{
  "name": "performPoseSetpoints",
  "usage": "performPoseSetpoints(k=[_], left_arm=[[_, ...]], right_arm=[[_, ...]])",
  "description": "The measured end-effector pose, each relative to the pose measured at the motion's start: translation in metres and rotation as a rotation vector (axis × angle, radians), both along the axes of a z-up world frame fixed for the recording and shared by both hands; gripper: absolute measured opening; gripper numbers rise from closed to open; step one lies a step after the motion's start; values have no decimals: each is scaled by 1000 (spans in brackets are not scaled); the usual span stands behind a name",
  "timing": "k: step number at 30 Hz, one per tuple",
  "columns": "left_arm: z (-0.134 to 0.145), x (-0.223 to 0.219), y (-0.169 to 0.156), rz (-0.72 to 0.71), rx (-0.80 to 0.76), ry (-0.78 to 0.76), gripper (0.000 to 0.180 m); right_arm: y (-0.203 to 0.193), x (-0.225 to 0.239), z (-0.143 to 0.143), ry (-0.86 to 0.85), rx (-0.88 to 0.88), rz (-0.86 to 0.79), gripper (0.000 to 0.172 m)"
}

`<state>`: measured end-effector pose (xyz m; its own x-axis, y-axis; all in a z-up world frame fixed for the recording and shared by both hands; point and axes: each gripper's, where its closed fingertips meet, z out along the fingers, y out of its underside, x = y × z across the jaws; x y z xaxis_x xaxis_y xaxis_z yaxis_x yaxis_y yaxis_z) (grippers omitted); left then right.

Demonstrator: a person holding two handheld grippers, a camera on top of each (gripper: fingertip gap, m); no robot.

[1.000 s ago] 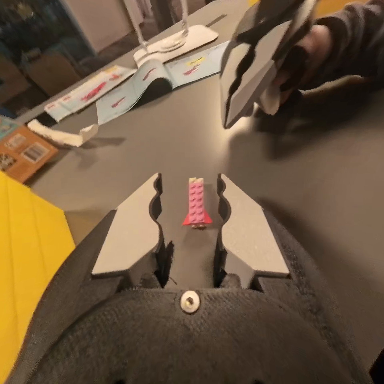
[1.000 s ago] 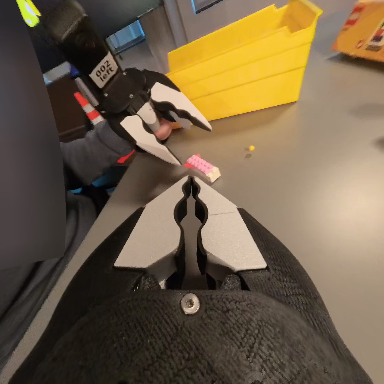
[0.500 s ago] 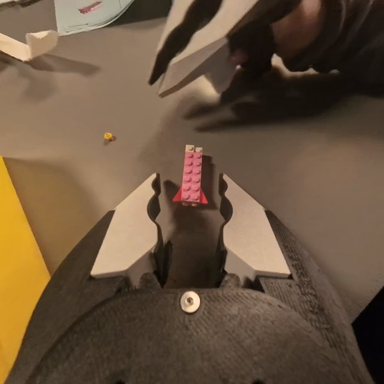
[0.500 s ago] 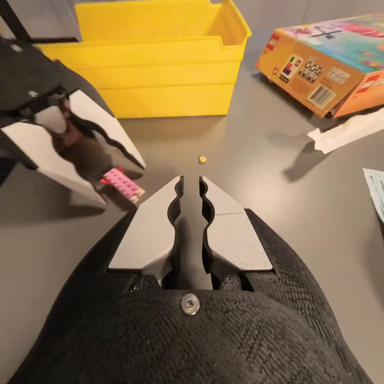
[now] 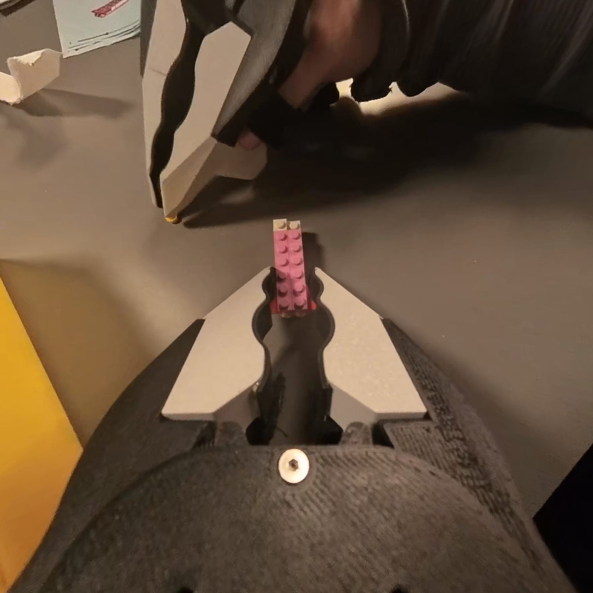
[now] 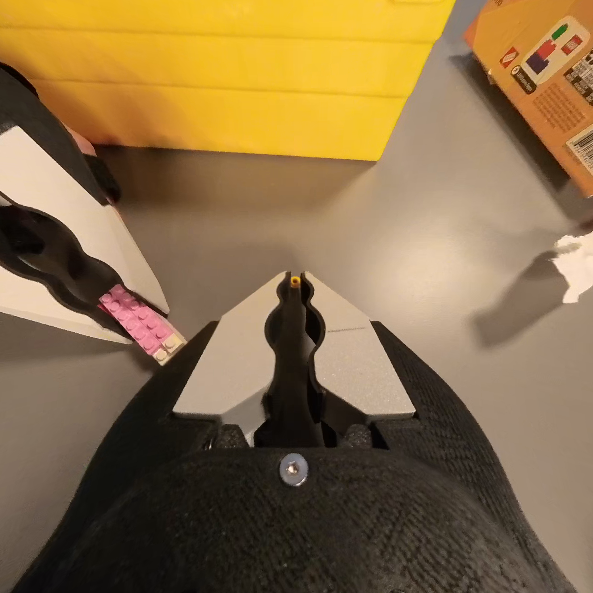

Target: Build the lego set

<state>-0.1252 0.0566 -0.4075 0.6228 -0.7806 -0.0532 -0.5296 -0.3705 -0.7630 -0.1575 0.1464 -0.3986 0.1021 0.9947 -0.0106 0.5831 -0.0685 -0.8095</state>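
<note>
Tabletop (image 6: 369, 224) grey, yellow bin (image 6: 224, 80) | left gripper (image 5: 292, 276) clamps pink brick stack (image 5: 288, 256) | right gripper (image 6: 294, 276) pinches yellow stud (image 6: 294, 281)

Grey table (image 6: 401, 224) carries a yellow bin (image 6: 224, 80), orange box (image 6: 545, 96), torn paper (image 5: 29, 77)

- The yellow bin (image 6: 224, 80) is cut off at the top and left edges of the right wrist view, so its inside is unseen; in the left wrist view only a blurred yellow slab shows.
- Right of the bin, the orange box (image 6: 545, 96) runs off the right edge.
- Below that box, the white torn paper (image 6: 574, 272) is clipped by the same edge and blurred.
- The pink brick assembly (image 5: 290, 272) has its lower red part mostly hidden between the left gripper's (image 5: 292, 272) fingers.
- The tiny yellow piece (image 6: 294, 282) at the right gripper's (image 6: 294, 275) tips is too small to identify.
</note>
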Motion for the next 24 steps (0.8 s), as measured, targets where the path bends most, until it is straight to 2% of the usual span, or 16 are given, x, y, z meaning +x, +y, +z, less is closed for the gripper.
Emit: performPoseSetpoints(k=[4,12,24], left_arm=[[0,0,0,-1,-21,-15,20],[-1,0,-1,-2,-38,-28,20],[-1,0,-1,-3,-37,-28,20]], right_arm=[[-1,0,-3,-28,36,3,5],[-13,2,6,40,11,74,18],[-12,1,-5,-21,-76,74,12]])
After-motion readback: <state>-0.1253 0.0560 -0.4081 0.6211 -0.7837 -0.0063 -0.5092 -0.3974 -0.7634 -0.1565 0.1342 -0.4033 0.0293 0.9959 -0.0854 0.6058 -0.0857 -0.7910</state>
